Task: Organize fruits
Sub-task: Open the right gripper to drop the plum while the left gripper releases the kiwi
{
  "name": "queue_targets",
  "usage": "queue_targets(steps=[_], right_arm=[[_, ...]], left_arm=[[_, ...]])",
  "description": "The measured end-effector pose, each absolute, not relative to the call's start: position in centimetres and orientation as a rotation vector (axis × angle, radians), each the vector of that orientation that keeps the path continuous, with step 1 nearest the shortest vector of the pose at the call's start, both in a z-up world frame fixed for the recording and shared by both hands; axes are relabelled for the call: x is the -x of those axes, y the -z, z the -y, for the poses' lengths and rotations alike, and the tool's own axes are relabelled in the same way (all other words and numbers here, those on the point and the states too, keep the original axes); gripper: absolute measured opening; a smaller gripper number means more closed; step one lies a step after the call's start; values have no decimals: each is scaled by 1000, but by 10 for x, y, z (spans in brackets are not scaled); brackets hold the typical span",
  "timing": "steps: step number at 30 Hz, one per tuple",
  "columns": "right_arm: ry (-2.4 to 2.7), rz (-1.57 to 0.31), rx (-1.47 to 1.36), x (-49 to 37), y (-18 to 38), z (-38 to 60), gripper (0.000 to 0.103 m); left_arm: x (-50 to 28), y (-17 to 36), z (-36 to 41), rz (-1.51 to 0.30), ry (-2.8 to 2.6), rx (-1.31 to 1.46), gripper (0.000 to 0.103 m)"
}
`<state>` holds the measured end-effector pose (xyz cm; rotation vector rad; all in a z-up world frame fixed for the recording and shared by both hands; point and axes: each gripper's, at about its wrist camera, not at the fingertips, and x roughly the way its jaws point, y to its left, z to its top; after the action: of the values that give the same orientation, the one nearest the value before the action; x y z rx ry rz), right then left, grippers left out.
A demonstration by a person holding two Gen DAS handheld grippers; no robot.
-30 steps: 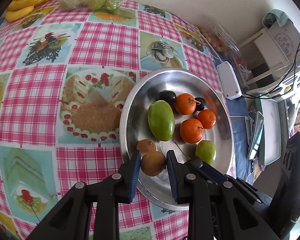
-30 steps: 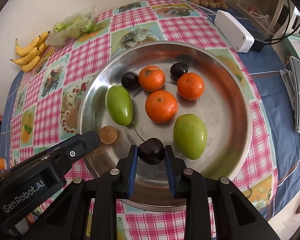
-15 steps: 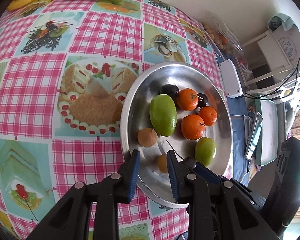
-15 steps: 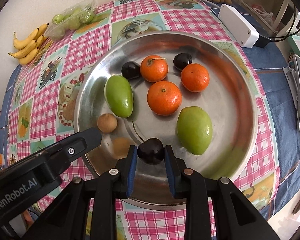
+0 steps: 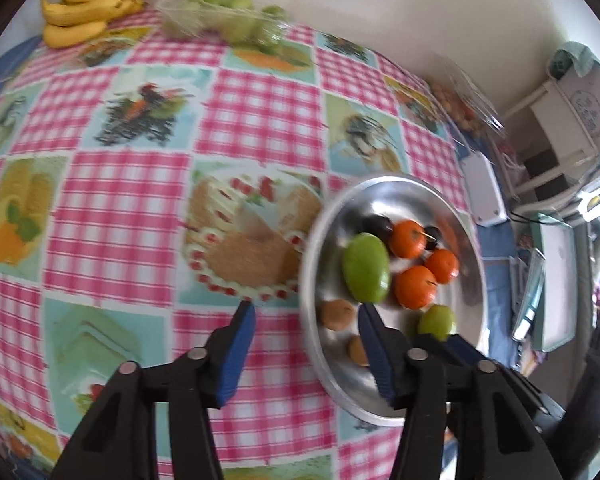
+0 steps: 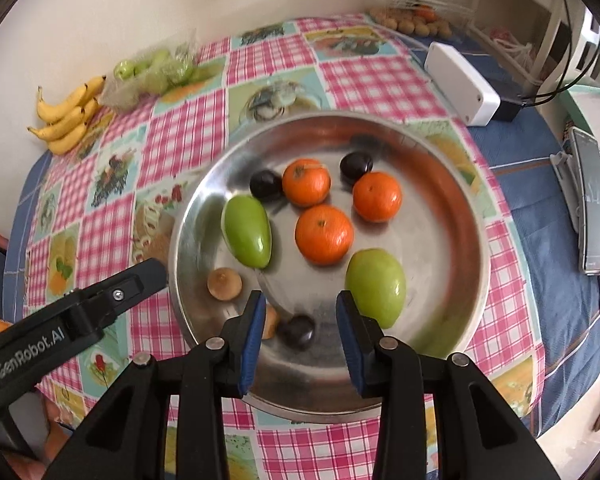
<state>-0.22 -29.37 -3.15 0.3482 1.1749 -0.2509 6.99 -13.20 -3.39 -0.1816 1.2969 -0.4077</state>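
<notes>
- Fruits sit in the metal plate (image 6: 476,216); a dark plum (image 6: 299,331) lies at its near edge.
- Right tongs (image 6: 300,316) are opening, the plum between them (untouched, slightly left of centre).
- Left tongs (image 5: 306,322) are opening, empty, straddling the plate's rim; bananas (image 5: 88,8) lie well beyond them.

A checked tablecloth-covered table (image 6: 188,128) carries a metal tray (image 6: 452,216), bananas (image 6: 66,116), bagged, perhaps green fruit (image 6: 156,72).

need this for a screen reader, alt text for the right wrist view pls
The right gripper is opening above a dark plum in a metal tray holding oranges, green mangoes and brown fruits.
</notes>
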Motion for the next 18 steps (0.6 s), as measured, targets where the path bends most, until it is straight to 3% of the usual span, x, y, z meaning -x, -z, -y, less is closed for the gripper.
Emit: queue_targets(steps=[3, 5, 6, 9, 11, 16, 18], right_arm=[[257, -1162, -360, 1, 30, 298, 42], [254, -1160, -364, -1, 31, 299, 61], [250, -1159, -365, -2, 32, 299, 65], [237, -1165, -362, -2, 33, 297, 67], [236, -1166, -351, -3, 34, 295, 78], [232, -1144, -337, -4, 31, 292, 80], [233, -1136, -333, -4, 30, 292, 87]], left_arm=[[-74, 37, 121, -1290, 340, 154, 73], [-75, 40, 114, -1293, 297, 138, 82], [-76, 42, 111, -1290, 285, 132, 88], [-76, 45, 102, -1274, 252, 112, 102], [-77, 47, 98, -1262, 235, 106, 103], [-78, 55, 89, -1274, 198, 88, 103], [-77, 54, 86, -1263, 189, 85, 103]])
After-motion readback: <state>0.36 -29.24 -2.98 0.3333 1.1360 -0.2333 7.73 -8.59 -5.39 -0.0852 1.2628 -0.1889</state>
